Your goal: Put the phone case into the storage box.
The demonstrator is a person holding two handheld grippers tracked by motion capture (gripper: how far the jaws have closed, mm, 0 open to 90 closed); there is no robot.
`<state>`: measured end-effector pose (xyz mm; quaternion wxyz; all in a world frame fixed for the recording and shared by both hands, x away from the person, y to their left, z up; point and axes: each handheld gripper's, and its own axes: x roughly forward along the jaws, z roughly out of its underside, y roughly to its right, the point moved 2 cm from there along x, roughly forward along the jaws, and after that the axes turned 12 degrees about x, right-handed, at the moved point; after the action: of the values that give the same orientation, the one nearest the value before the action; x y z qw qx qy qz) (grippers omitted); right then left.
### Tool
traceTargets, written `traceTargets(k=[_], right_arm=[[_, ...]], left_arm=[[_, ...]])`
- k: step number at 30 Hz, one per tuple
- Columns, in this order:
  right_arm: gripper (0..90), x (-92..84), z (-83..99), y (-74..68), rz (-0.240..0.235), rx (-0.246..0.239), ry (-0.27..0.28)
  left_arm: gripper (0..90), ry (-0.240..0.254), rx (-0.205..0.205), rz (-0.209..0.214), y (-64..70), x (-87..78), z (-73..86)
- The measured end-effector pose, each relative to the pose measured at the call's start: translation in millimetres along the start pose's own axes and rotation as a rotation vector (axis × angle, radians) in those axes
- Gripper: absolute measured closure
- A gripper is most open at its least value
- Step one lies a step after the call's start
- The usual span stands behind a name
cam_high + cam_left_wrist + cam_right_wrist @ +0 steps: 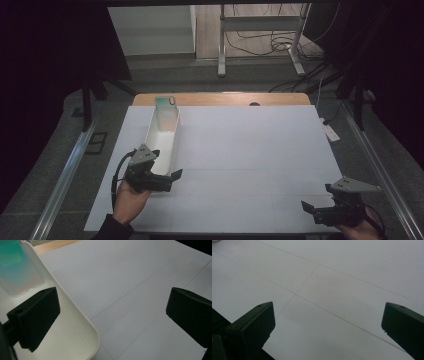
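My left gripper (159, 176) straddles the near wall of the tray (171, 145), jaws spread, toward the desk's left edge. It looks light, stiff, slippery; I'd pinch that rim. Right gripper (316, 207) spread, idle.

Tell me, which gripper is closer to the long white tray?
Left. The left gripper is open, straddling the near wall of the white tray. The right gripper is far across the table, at the near right corner.

You've got nothing to read here: no text, label, brand or number on any surface.
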<state>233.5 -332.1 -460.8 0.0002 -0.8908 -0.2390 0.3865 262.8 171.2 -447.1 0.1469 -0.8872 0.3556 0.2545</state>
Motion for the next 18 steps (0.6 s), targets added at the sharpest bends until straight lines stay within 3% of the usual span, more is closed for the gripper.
traceTargets(k=[18], right_arm=[[0.0,-0.2,0.0,0.2,0.002,0.001,0.002]], left_arm=[[0.0,-0.004,-0.046,-0.035,4.2,-23.7,21.0]])
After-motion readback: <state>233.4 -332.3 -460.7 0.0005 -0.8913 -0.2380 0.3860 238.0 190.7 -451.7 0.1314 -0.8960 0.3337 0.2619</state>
